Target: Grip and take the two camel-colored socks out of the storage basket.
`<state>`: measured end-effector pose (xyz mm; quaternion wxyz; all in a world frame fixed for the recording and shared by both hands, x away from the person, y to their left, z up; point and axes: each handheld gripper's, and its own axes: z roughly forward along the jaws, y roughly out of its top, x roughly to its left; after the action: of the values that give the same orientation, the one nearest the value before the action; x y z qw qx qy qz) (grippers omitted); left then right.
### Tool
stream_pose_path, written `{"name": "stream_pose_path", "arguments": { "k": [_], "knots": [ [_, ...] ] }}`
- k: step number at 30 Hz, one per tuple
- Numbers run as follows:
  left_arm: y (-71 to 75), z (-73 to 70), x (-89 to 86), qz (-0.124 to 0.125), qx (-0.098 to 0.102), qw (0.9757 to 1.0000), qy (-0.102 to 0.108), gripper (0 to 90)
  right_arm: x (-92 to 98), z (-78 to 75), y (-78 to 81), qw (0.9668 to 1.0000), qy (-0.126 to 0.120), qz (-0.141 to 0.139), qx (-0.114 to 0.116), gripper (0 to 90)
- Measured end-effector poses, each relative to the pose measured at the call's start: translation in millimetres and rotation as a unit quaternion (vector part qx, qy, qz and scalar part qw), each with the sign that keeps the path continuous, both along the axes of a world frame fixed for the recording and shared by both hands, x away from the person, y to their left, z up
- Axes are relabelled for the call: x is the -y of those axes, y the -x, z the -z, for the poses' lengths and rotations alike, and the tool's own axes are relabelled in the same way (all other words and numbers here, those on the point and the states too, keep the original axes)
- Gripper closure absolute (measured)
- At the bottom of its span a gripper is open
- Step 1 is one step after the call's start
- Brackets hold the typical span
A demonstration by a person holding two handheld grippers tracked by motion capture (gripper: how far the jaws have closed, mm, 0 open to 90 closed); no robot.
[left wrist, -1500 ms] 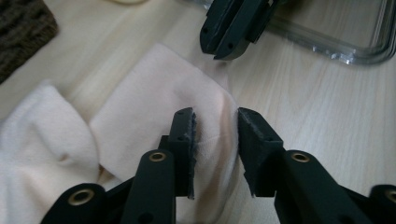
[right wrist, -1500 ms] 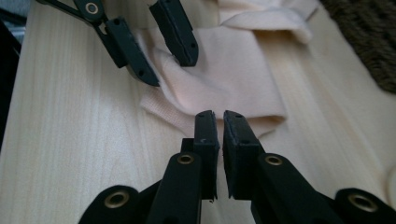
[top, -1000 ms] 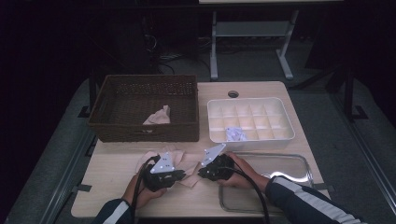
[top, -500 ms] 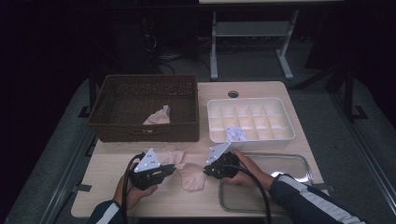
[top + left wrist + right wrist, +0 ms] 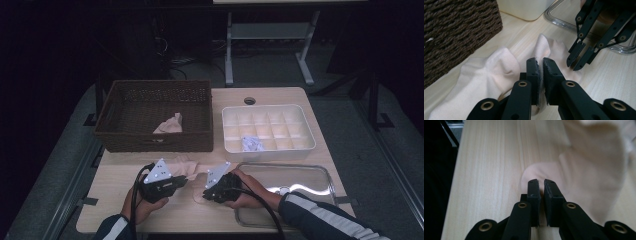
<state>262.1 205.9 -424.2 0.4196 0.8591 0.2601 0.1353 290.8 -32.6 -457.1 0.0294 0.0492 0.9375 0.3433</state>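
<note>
A pale pink sock (image 5: 187, 163) lies flat on the wooden table (image 5: 120, 185), in front of the basket. My left gripper (image 5: 184, 178) points right at it. In the left gripper view the sock (image 5: 499, 67) spreads to the left, and a raised fold of it sits pinched between the nearly closed jaws of my left gripper (image 5: 539, 61). My right gripper (image 5: 202, 192) points left from the other side, its tips (image 5: 574, 63) at the sock's near edge. In the right gripper view its jaws (image 5: 539, 181) have just closed a little further on the sock's rounded end (image 5: 586, 170).
A dark wicker basket (image 5: 155, 142) at the back left holds another pale sock (image 5: 170, 125). A white compartment box (image 5: 270, 150) at the back right holds a small white item (image 5: 252, 144). A clear tray (image 5: 327, 175) lies under the right forearm.
My right gripper has moved left and nearer to the person. The left gripper has shifted slightly left, and more of the sock now shows between the two.
</note>
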Motion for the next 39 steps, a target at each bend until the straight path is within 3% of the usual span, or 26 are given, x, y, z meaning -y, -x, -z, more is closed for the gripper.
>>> {"name": "stream_pose_path", "arguments": {
  "k": [1, 2, 8, 13, 17, 20, 22, 27, 29, 30, 31, 32, 33, 34, 36, 39],
  "knots": [
    [0.0, 0.0, 0.0, 0.0, 0.0, 1.0, 0.0, 83.4, 0.0, 0.0, 0.0, 1.0, 0.0, 0.0, 0.0, 82.8],
    [-0.4, 0.0, -2.6, -0.005, -0.003, 1.0, 0.001, 83.4, 2.5, 2.6, -2.1, 0.9998, 0.006, -0.011, -0.018, 83.0],
    [1.9, 2.0, -12.0, -0.02, -0.011, 0.9997, -0.007, 83.5, 16.3, -0.4, -0.6, 0.9975, 0.029, -0.053, -0.037, 84.4],
    [7.8, 8.6, -21.3, -0.026, -0.031, 0.9992, -0.009, 83.4, 32.3, -2.5, -1.2, 0.9976, 0.038, -0.052, -0.026, 85.4],
    [12.8, 16.9, -25.7, -0.037, -0.052, 0.998, 0.007, 82.0, 35.6, -2.8, -0.3, 0.9976, 0.04, -0.049, -0.027, 84.7],
    [15.2, 21.1, -30.5, -0.056, -0.055, 0.9969, -0.003, 76.4, 36.1, -4.4, -0.4, 0.9979, 0.044, -0.044, -0.017, 83.8],
    [15.3, 21.5, -35.2, -0.075, -0.059, 0.9954, -0.003, 67.1, 37.7, -6.0, -2.1, 0.9984, 0.042, -0.036, -0.011, 84.8],
    [17.6, 19.4, -44.4, -0.092, -0.057, 0.9941, 0.013, 63.2, 41.3, -13.0, -5.6, 0.9996, 0.029, -0.004, -0.001, 84.7],
    [18.0, 19.1, -43.7, -0.084, -0.053, 0.995, 0.008, 61.9, 44.1, -17.8, -8.3, 0.9998, 0.01, 0.019, 0.005, 83.7],
    [18.0, 19.3, -39.5, -0.068, -0.051, 0.9964, 0.008, 63.8, 44.5, -18.8, -9.1, 0.9997, 0.004, 0.024, 0.006, 83.7],
    [18.0, 19.3, -39.5, -0.068, -0.051, 0.9964, 0.008, 66.3, 44.3, -19.6, -8.8, 0.9996, 0.003, 0.027, 0.008, 83.9],
    [17.9, 20.8, -33.5, -0.051, -0.052, 0.9973, -0.008, 68.7, 43.7, -19.4, -8.7, 0.9996, -0.002, 0.025, 0.012, 84.4],
    [17.9, 20.8, -33.5, -0.051, -0.052, 0.9973, -0.008, 72.5, 43.7, -19.4, -8.7, 0.9996, -0.002, 0.025, 0.012, 84.4],
    [17.8, 22.4, -29.5, -0.031, -0.055, 0.9978, -0.017, 72.5, 42.8, -19.4, -8.3, 0.9996, -0.002, 0.026, 0.013, 84.9],
    [14.5, 27.2, -22.4, -0.021, -0.062, 0.997, -0.042, 81.7, 37.5, -16.0, -8.7, 0.9996, -0.006, 0.025, 0.014, 86.1],
    [11.7, 31.5, -20.5, -0.019, -0.069, 0.996, -0.053, 83.9, 32.0, -10.3, -6.7, 0.9997, 0.0, 0.024, 0.006, 86.4]
  ]
}}
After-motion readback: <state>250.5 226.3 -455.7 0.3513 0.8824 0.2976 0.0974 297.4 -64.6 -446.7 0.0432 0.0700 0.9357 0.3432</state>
